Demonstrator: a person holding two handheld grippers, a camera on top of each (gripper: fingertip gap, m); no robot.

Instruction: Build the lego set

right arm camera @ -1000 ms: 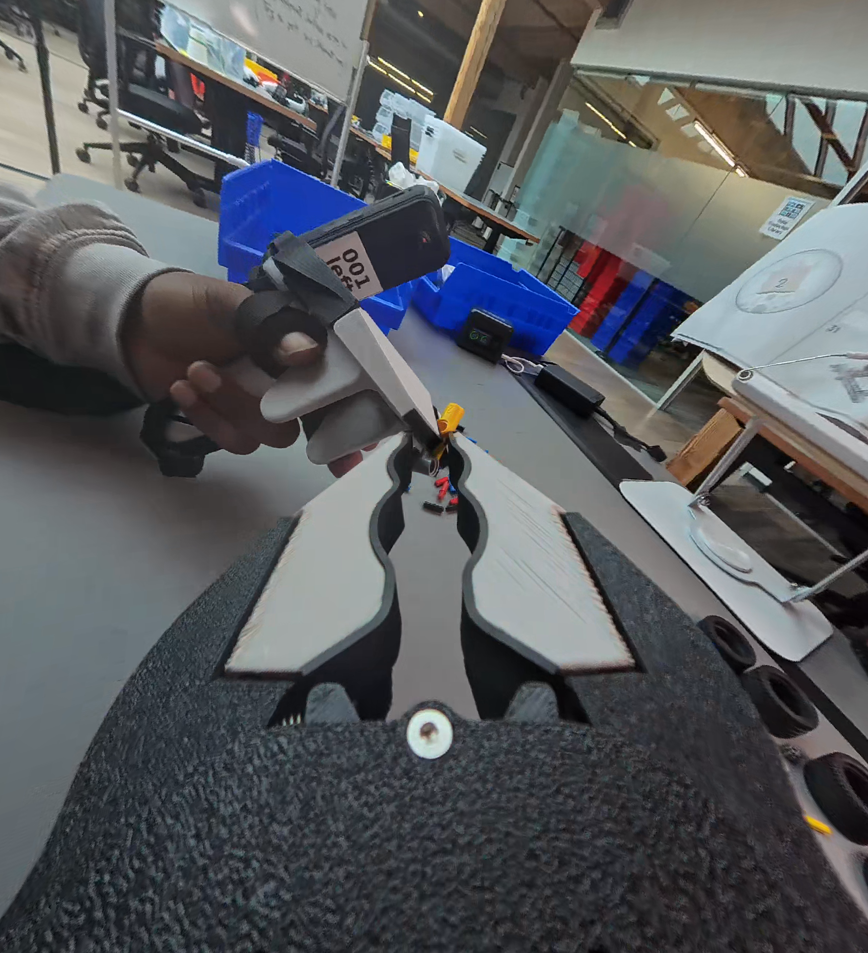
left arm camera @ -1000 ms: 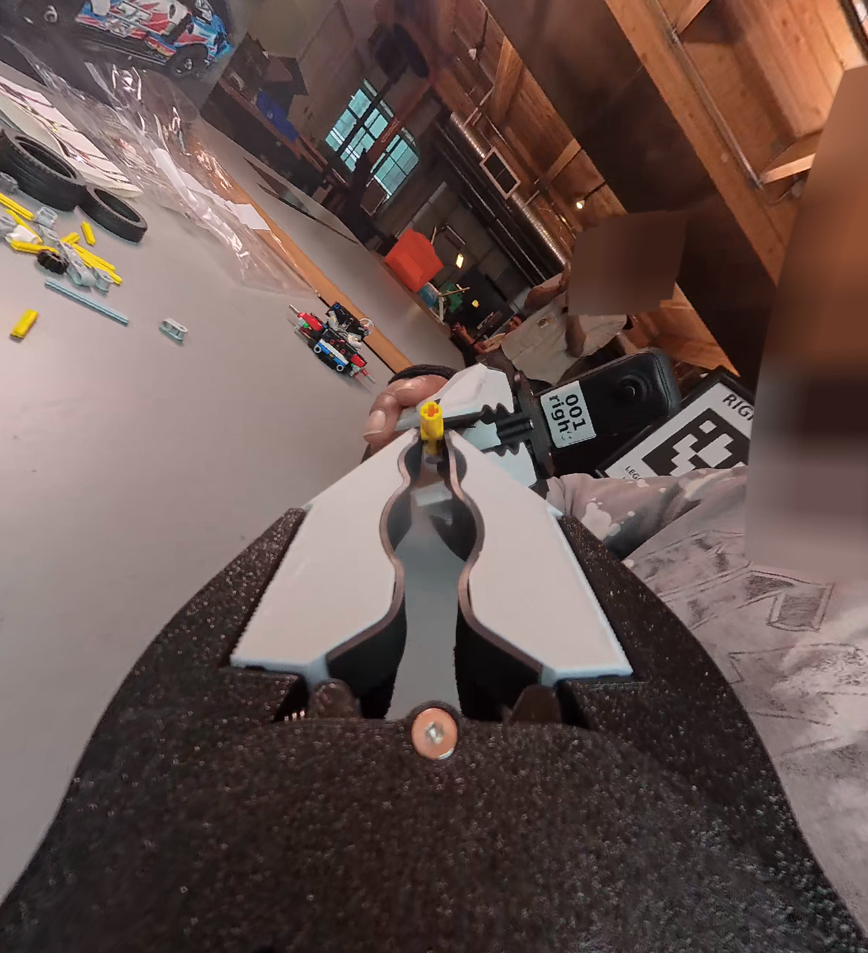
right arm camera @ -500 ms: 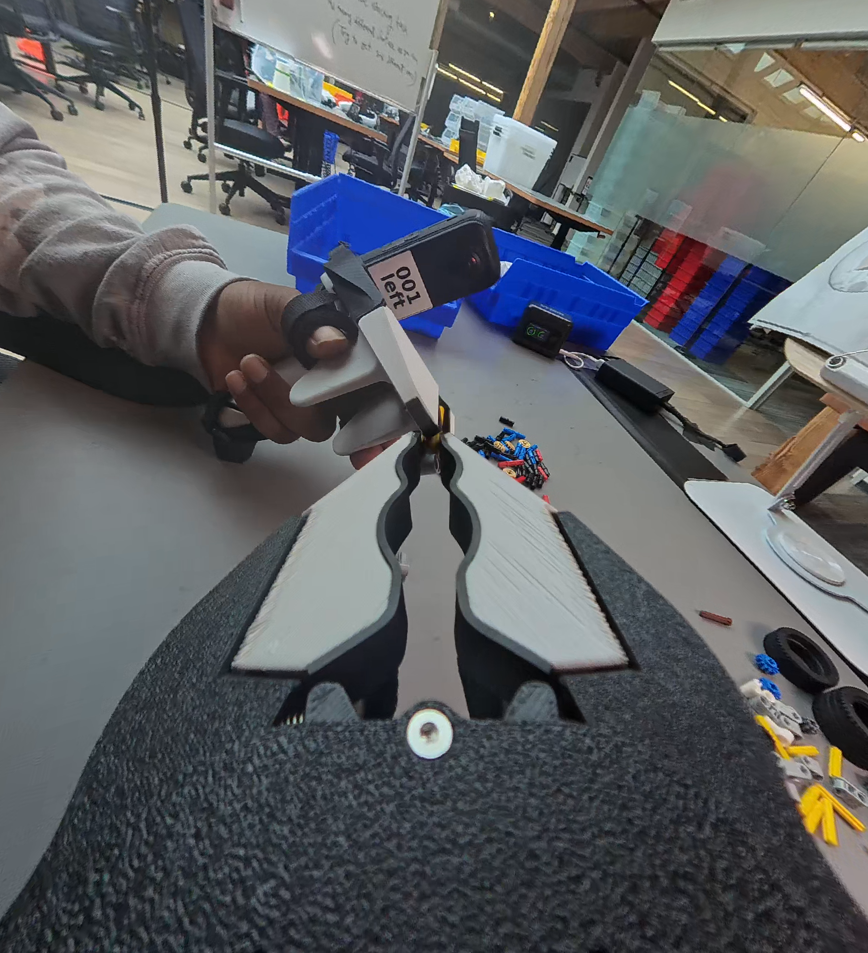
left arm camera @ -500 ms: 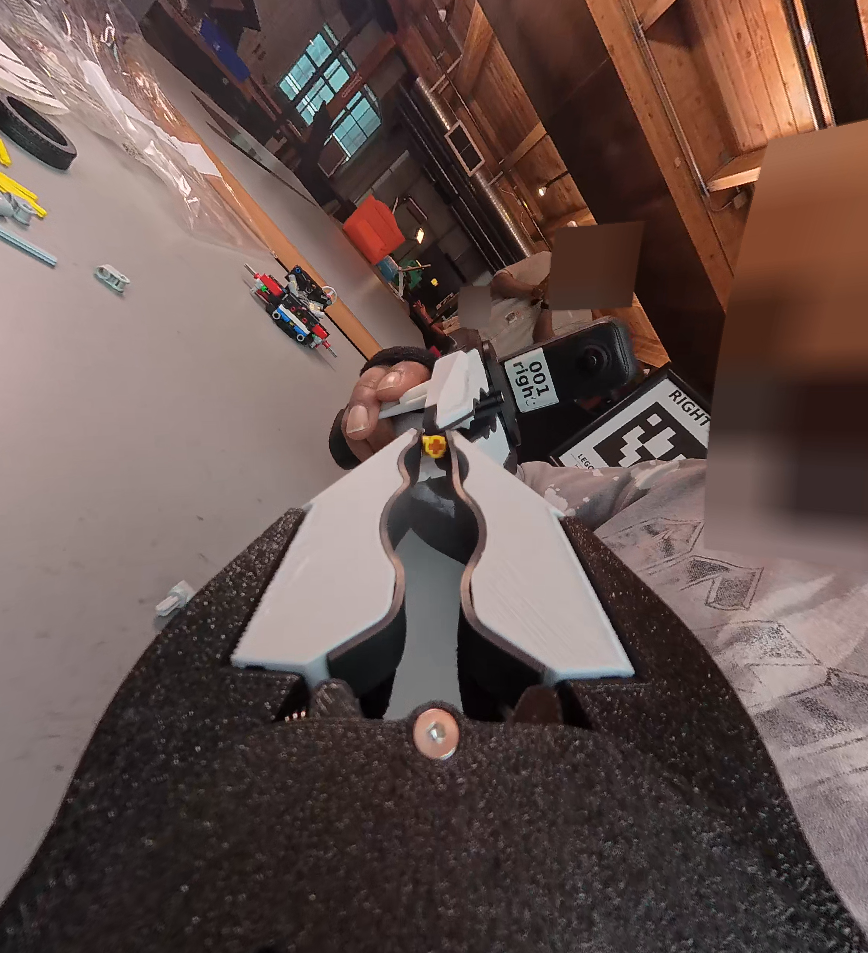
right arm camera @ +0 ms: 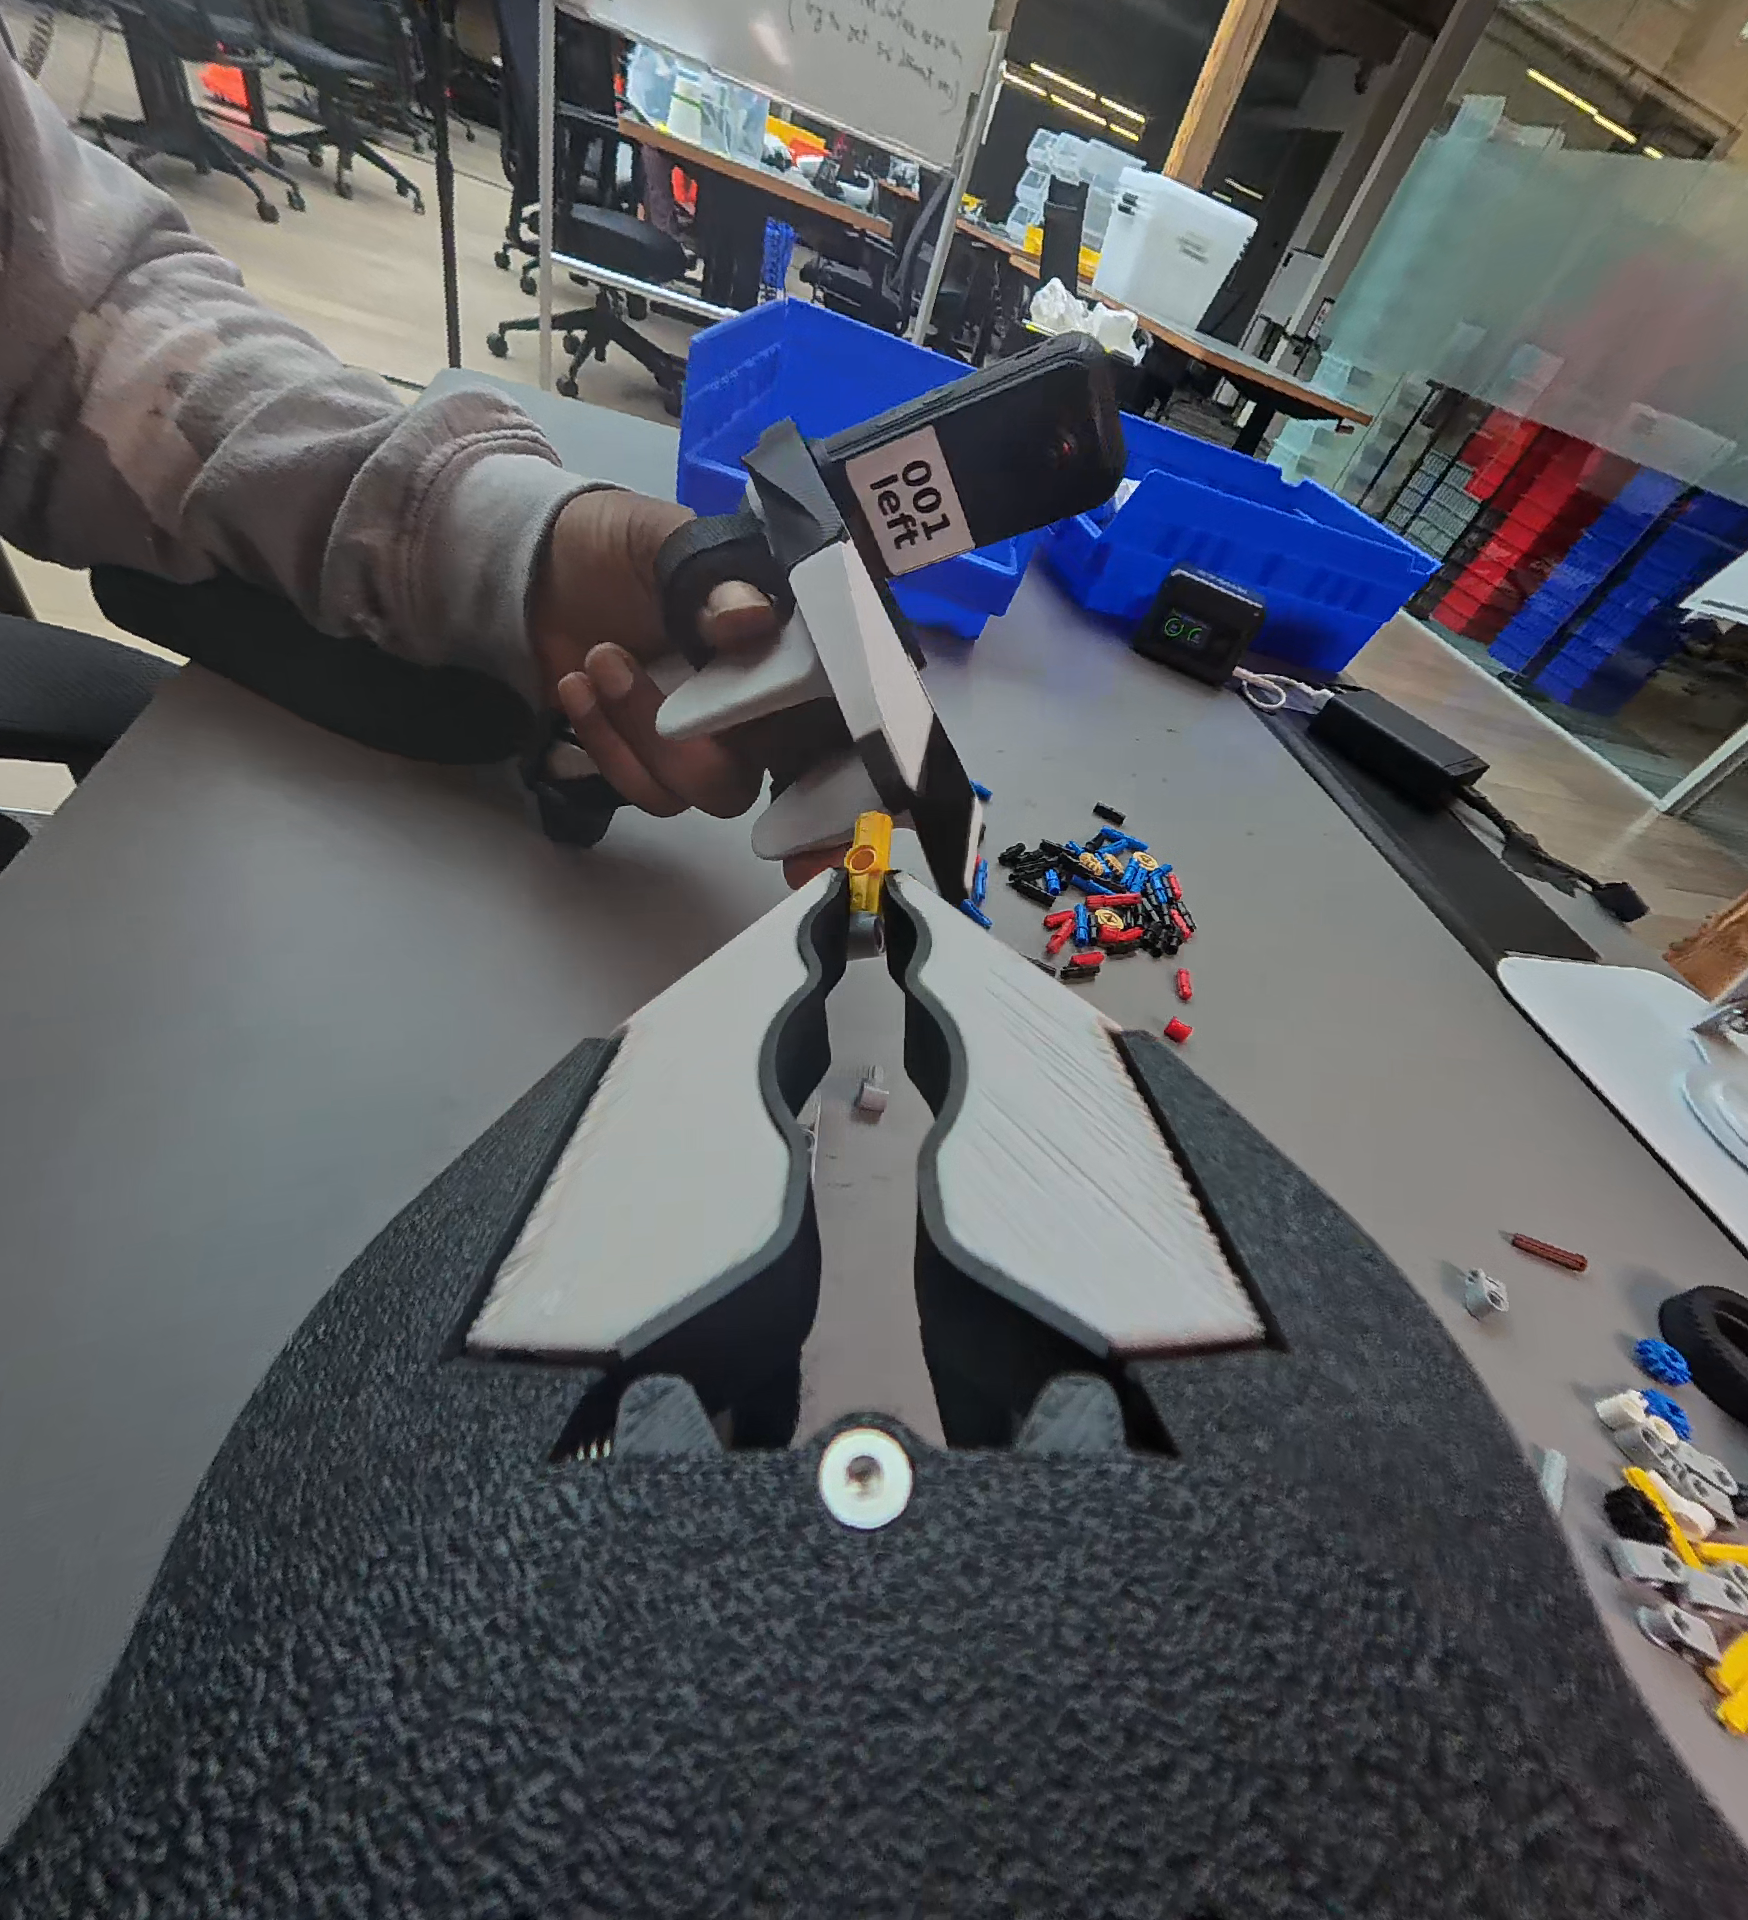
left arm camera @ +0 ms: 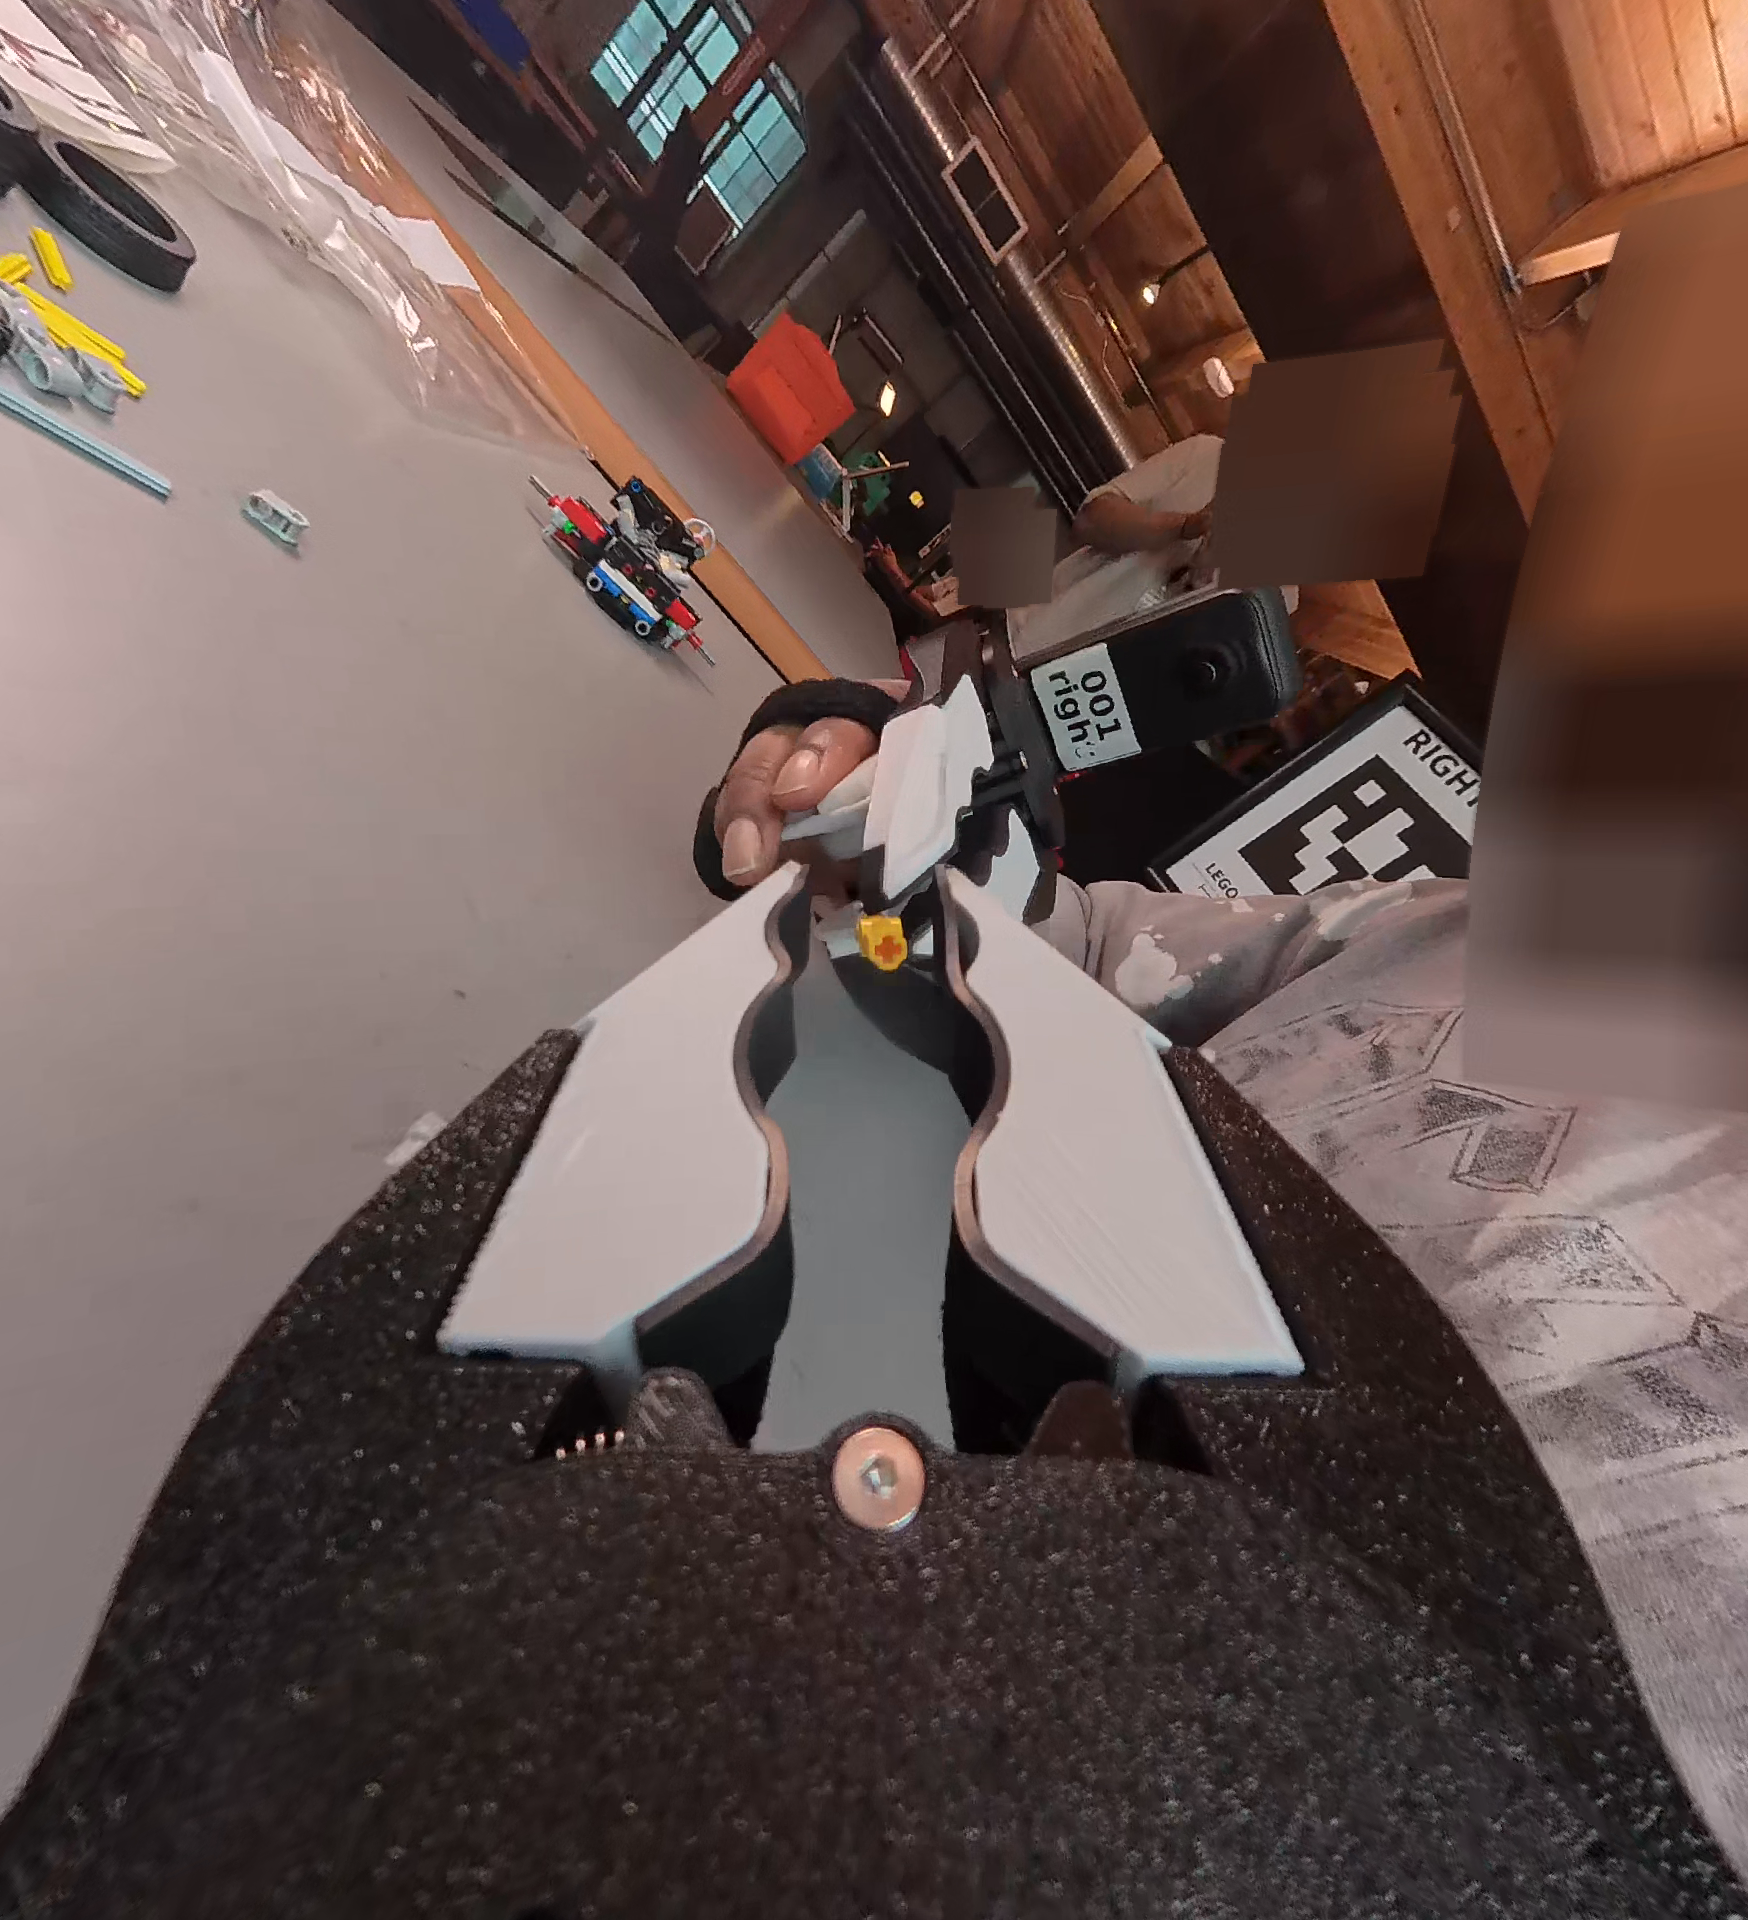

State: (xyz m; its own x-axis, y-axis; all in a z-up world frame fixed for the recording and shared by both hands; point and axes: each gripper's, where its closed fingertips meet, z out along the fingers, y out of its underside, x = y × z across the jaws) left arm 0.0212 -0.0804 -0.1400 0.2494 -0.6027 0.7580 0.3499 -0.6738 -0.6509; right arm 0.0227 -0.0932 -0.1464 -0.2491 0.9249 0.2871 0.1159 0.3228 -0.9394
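Note:
A small yellow piece (right arm camera: 868,860) joined to a grey connector is pinched in the tips of my right gripper (right arm camera: 865,891), held above the grey table (right arm camera: 330,987). In the left wrist view the same yellow piece (left arm camera: 882,943) shows end-on, with a red cross in its hole, between the parted tips of my left gripper (left arm camera: 870,888), touching neither finger. The left gripper (right arm camera: 953,842) also shows in the right wrist view, just right of the piece. The right gripper (left arm camera: 917,821) faces the left one.
A pile of black, blue and red pins (right arm camera: 1098,894) lies beyond the grippers. Tyres (right arm camera: 1732,1351) and yellow and grey parts (right arm camera: 1722,1558) lie at the right. A loose grey connector (right arm camera: 870,1091) lies on the table. A partly built model (left arm camera: 631,561) and blue bins (right arm camera: 1244,540) stand farther off. Less than 4 cm separates the two grippers' tips.
My left gripper has opened and let go of the yellow piece. The piece stays in my right gripper. Both grippers have tilted and drawn slightly apart.

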